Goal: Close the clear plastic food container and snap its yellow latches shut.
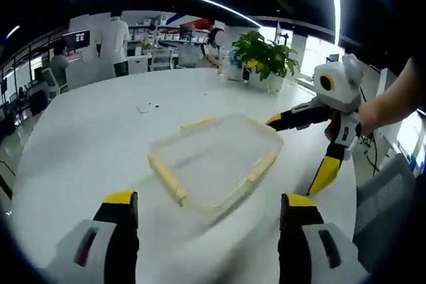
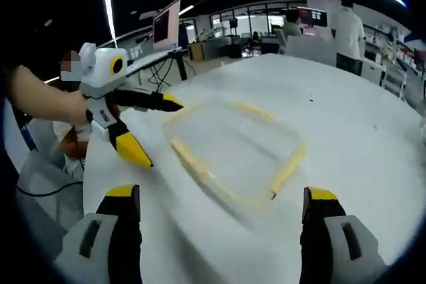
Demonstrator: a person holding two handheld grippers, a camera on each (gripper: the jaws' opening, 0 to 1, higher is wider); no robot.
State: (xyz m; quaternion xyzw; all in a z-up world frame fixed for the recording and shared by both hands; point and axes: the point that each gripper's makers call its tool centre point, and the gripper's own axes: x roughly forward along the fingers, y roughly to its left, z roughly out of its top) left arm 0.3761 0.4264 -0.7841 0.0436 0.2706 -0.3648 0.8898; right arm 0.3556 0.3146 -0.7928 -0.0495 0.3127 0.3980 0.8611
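A clear plastic food container [image 1: 213, 157] with yellow latches along its edges lies flat on the white table [image 1: 86, 138]. The picture is blurred, so I cannot tell whether the latches are snapped down. My left gripper [image 1: 208, 204] is open just short of its near edge, nothing between the jaws. My right gripper [image 1: 293, 155] comes in from the right, open, one yellow tip at the container's corner. In the right gripper view the container [image 2: 236, 151] lies ahead of my open right gripper [image 2: 221, 197], and the left gripper [image 2: 165, 134] stands open at the container's left corner.
A potted plant [image 1: 266, 58] stands at the table's far edge. A person in a white shirt [image 1: 114, 41] stands beyond the table among desks and screens. A monitor [image 2: 166, 23] sits on a desk behind. The table edge [image 2: 93, 157] runs close on the left.
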